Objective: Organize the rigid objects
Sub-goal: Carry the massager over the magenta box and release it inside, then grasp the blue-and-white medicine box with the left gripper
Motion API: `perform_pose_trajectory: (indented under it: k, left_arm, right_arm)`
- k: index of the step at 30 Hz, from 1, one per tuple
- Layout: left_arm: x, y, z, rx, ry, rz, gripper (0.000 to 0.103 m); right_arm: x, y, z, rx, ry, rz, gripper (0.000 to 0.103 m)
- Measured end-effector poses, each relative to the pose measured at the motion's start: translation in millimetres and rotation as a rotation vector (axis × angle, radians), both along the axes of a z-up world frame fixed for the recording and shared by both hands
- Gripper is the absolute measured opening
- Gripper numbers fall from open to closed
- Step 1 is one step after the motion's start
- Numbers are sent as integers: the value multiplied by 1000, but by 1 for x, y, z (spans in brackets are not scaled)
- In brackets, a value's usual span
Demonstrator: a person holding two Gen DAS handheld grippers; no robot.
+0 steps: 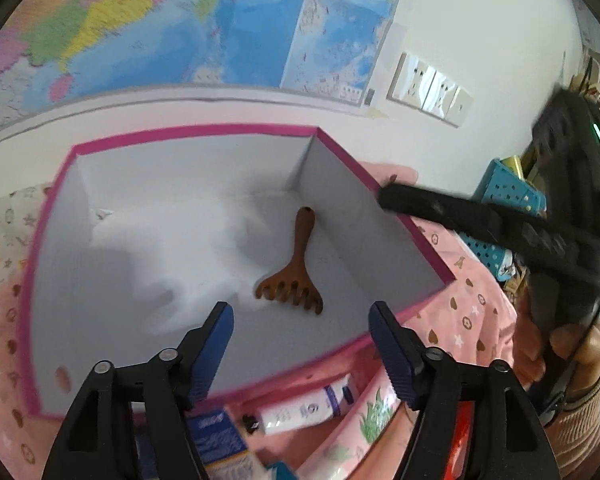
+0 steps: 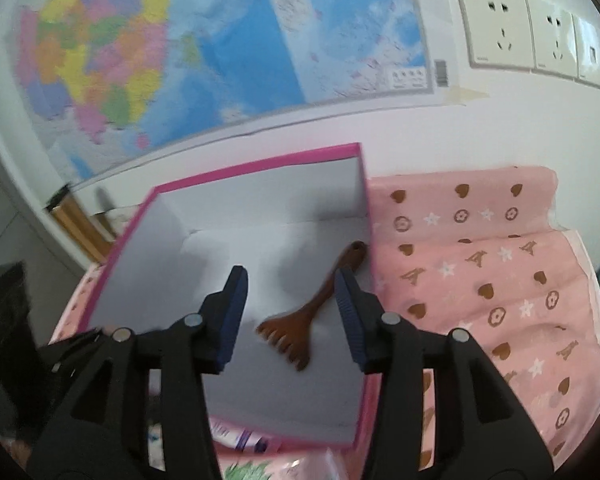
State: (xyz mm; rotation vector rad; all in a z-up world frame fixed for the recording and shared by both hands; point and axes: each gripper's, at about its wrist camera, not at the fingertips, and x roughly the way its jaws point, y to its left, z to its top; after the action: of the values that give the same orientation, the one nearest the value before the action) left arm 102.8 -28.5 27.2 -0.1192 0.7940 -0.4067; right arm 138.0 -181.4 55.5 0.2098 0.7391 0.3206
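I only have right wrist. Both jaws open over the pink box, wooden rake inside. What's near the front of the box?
Observer: On the left wrist view, a white tube lies on the pink cloth just outside the pink box.
Operator: Anything else there?
Observer: A blue-and-white carton beside the tube, under the left gripper, which is open.
Operator: Where's my gripper from there?
Observer: The right gripper, blurred, shows at the box's right rim; the wooden rake lies untouched.
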Motion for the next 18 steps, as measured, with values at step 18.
perform_pose_trajectory:
  k: [18]
  left_arm:
    - [-75, 86, -28, 77, 29, 174, 78]
  right_arm:
    - [-66, 102, -67, 71, 130, 342, 48]
